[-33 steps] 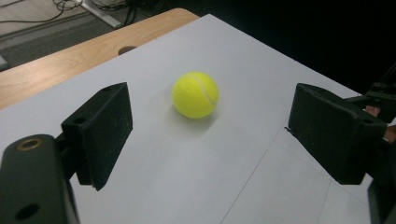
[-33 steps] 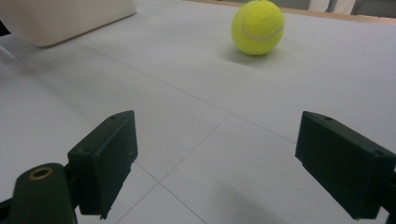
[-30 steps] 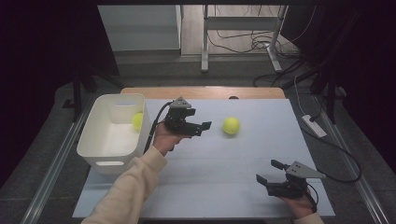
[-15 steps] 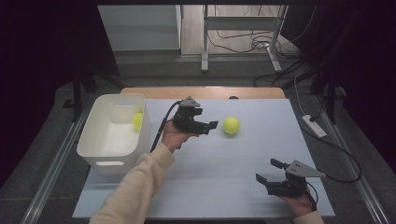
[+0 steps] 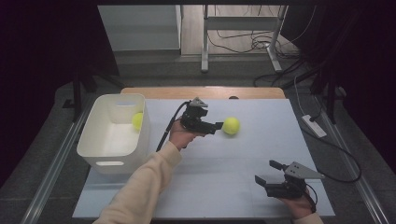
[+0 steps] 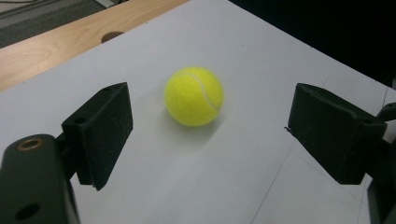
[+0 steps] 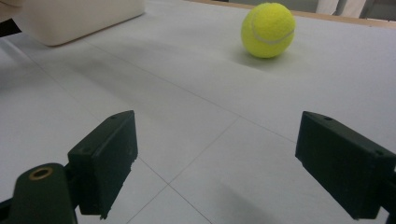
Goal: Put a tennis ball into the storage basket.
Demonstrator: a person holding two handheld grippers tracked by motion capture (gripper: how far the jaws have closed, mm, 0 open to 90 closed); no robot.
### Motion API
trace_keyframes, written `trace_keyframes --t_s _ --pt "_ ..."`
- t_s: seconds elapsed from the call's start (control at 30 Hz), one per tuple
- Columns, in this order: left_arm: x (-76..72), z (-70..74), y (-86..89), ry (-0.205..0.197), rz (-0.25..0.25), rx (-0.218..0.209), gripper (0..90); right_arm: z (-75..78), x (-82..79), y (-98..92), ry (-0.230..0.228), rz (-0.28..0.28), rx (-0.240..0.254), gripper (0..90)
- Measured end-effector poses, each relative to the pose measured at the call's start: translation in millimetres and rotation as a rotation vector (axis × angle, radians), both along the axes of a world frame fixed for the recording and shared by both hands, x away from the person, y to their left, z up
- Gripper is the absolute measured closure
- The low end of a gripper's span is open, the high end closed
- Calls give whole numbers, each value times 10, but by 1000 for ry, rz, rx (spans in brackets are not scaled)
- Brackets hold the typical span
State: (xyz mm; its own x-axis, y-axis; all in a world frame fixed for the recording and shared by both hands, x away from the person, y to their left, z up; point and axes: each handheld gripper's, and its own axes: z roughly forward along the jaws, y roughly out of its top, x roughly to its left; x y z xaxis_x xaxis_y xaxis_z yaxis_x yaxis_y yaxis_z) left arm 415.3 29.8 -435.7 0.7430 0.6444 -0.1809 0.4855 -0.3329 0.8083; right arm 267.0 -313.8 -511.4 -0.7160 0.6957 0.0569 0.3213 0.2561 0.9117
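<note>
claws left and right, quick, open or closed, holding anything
Left claw: open, empty, ball ahead, beyond its tips.
Right claw: open, empty, over the mat.

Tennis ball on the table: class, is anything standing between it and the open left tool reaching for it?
Nothing visible does. The left tool is open, its jaws apart, and the tennis ball lies just ahead of them on bare white table. The white bin sits off on the tool's other side.
</note>
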Motion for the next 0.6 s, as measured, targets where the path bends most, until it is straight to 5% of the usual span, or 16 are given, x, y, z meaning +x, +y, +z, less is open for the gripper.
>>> trace_keyframes --t_s 0.6 --pt "202 -181 -249 42 -13 20 150 10 6 2 -3 1 15 130"
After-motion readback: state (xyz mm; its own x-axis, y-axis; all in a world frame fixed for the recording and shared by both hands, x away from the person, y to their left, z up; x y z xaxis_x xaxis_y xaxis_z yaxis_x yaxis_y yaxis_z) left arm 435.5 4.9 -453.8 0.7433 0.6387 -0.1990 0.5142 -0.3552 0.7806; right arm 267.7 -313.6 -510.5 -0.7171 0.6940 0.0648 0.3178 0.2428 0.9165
